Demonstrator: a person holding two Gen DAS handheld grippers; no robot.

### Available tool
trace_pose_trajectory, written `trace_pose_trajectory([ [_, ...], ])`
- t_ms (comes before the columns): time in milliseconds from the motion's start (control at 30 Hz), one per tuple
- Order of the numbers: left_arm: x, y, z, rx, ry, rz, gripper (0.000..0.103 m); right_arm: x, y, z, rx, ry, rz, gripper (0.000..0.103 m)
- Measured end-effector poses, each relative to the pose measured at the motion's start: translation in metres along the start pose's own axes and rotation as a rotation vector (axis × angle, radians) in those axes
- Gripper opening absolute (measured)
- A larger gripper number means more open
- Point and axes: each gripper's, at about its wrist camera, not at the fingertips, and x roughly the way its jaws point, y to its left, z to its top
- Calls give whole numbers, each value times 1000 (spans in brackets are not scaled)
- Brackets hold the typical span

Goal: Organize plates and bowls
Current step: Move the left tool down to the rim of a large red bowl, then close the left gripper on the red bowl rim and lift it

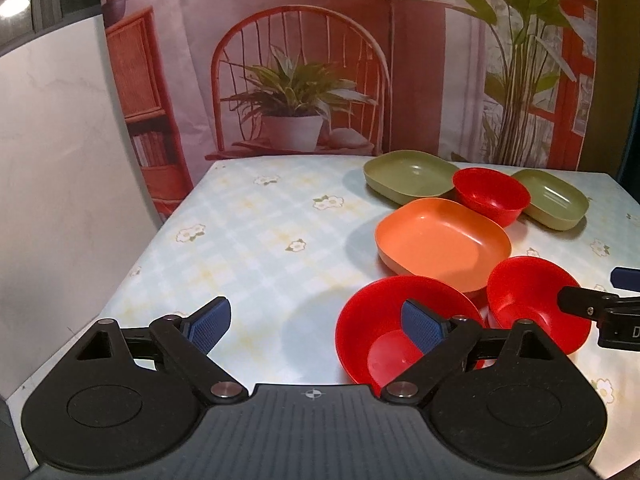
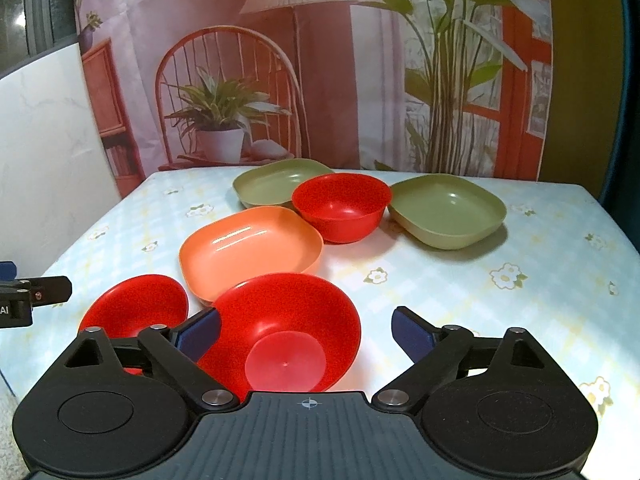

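Now both tongs hovering released, gripping nothing. Left tongs (image 1: 316,326) sitting left of near red bowl (image 1: 404,328), lower right of frame; right tongs (image 2: 306,334) straddling second bowl (image 2: 286,332), nearer.

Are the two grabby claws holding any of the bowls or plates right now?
No. The left gripper and the right gripper are both open with nothing between their fingers.
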Motion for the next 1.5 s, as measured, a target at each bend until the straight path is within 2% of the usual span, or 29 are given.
trace_pose_trajectory([
  [233,6,7,-1,-32,27,-19,80,3,8,3,-18,8,31,83],
  [267,8,9,-3,-43,41,-23,76,4,10,5,-22,8,36,82],
  [333,15,12,-7,-62,79,-61,52,5,15,7,-30,9,47,80],
  [367,19,14,-9,-72,98,-82,49,6,18,9,-32,10,52,80],
  [500,33,16,-18,-82,136,-110,47,13,29,12,-47,24,74,75],
  [633,42,18,-22,-92,158,-154,36,20,44,14,-85,43,93,68],
  [800,51,21,-25,-103,184,-174,30,28,57,19,-121,58,120,59],
  [900,54,24,-25,-114,188,-183,19,35,64,22,-134,72,146,51],
  [1100,61,28,-27,-135,220,-176,17,46,81,25,-182,100,193,35],
  [1233,63,31,-27,-155,224,-190,17,54,92,23,-214,125,227,17],
  [1267,63,31,-27,-155,227,-190,17,55,93,23,-215,130,236,8],
  [1500,71,37,-35,-222,284,-247,17,58,92,21,-207,141,256,3],
])
